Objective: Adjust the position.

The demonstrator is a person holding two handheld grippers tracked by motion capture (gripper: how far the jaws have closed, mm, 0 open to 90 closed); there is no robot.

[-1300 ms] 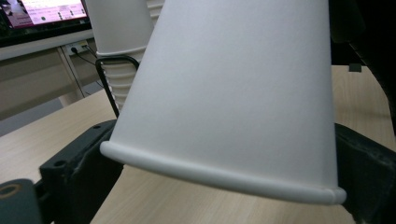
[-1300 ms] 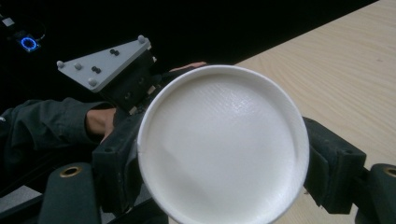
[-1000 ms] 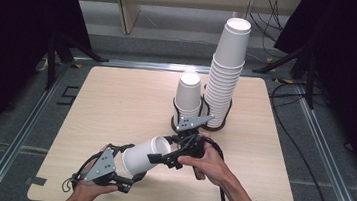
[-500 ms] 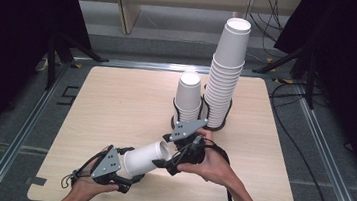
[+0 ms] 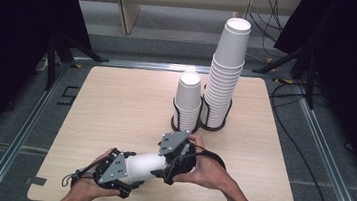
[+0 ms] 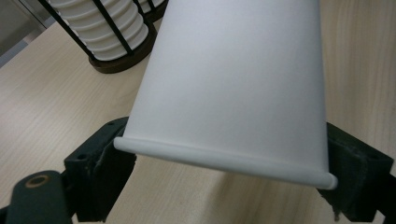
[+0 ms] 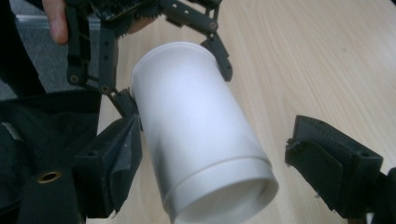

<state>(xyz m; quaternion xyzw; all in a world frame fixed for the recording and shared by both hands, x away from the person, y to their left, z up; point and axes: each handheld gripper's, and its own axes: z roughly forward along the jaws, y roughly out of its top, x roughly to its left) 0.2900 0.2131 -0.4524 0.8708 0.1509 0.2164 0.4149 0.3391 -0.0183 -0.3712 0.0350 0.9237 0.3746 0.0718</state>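
A white paper cup (image 5: 145,167) (image 6: 233,84) (image 7: 196,140) lies almost level just above the table's front. My left gripper (image 5: 128,168) (image 6: 229,175) (image 7: 170,79) has just been closing, and its pads now press on both sides of the cup's rim. My right gripper (image 5: 165,167) (image 7: 219,161) stands open around the cup's base end. One of its fingers (image 7: 112,158) rests against the cup's wall, while the other sits well apart from it.
Two stacks of white cups stand in black wire holders at the table's back right, a tall stack (image 5: 227,75) and a short stack (image 5: 188,101) (image 6: 102,28). The wooden table (image 5: 116,104) has metal rails along its sides, and cables lie on the floor at the right.
The left gripper's jaws have closed onto the cup's rim. The right hand has shifted a little toward the front left, and the cup now lies lower and flatter between the two grippers.
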